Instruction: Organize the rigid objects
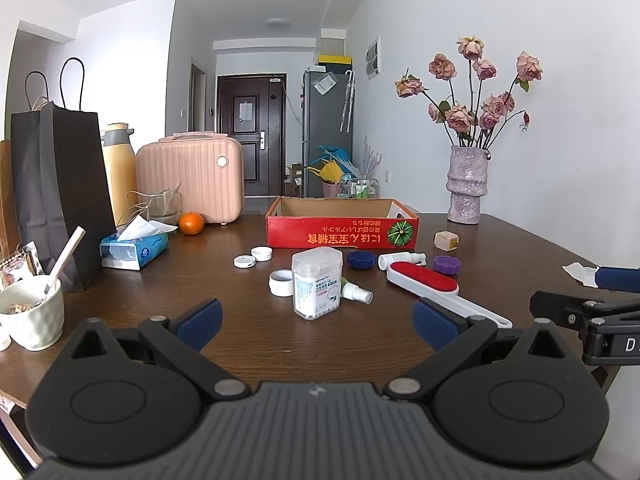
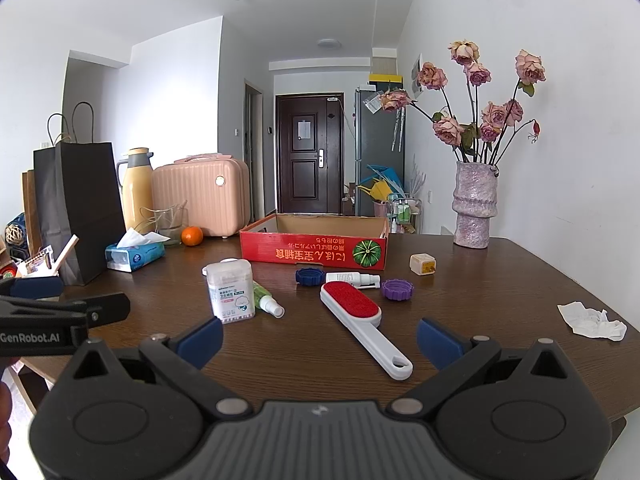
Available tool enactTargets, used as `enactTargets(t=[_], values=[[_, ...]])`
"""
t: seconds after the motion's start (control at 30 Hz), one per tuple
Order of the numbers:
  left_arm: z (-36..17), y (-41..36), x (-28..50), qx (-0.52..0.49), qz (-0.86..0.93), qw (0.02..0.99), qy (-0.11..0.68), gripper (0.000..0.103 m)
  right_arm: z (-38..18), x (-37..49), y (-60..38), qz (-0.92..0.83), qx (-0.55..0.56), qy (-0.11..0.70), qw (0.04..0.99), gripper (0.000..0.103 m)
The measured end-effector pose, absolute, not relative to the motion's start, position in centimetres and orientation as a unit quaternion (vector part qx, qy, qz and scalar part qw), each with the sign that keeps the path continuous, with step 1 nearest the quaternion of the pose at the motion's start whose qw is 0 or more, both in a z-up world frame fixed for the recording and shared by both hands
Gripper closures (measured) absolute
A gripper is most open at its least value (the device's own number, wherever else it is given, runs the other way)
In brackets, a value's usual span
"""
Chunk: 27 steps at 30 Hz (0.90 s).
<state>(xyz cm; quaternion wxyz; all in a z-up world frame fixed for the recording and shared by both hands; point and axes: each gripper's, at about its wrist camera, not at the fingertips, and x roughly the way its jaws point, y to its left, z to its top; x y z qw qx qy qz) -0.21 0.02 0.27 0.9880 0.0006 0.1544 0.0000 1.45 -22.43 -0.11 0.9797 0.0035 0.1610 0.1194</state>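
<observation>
Left wrist view: left gripper [image 1: 316, 322] spread wide, blue pads [image 1: 200, 320] well apart, gripping nothing, touching nothing, hovering over bare brown table [image 1: 240, 344]. Directly ahead between the pads: clear swab box [image 1: 317, 282], upright, with a small spray bottle [image 1: 354, 290] lying just beside its right side. Left of the box, a white ring-shaped lid [image 1: 281, 282]; farther back, two white round caps [image 1: 254, 258] touching. Right of centre, red-faced lint brush [image 1: 430, 286], handle running toward the right pad. Behind it: blue cap [image 1: 361, 259], white tube [image 1: 401, 259], purple cap [image 1: 447, 265]. Red cardboard box [image 1: 342, 224] open-topped at mid-table, apparently empty. Open room: bare strip between the pads and the swab box. Left edge crowded by bowl [image 1: 32, 314], black paper bag [image 1: 60, 196], tissue pack [image 1: 134, 246]. Right gripper's finger entering at far right edge. Right wrist view: right gripper [image 2: 320, 342] likewise fully parted, pads [image 2: 440, 342] clear of everything, empty. Lint brush handle lying between the pads, nearest item, not touched. Swab box left of centre, spray bottle against it. Blue cap, white tube, purple cap in a row before the red box. Small beige cube [image 2: 423, 264] to the right, vase [image 2: 475, 204] at the far corner, crumpled tissue [image 2: 592, 320] near the right table edge. Bare surface to the right of the brush.
</observation>
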Motion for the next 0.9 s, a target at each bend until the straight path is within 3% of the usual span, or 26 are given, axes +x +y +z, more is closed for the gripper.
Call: enactTargets(t=[0.9], values=[[0.83,-0.36,-0.32,0.002,-0.002,0.988,0.152,0.000,-0.03,1.41,-23.03,0.116,0.003,0.160,0.980,0.000]])
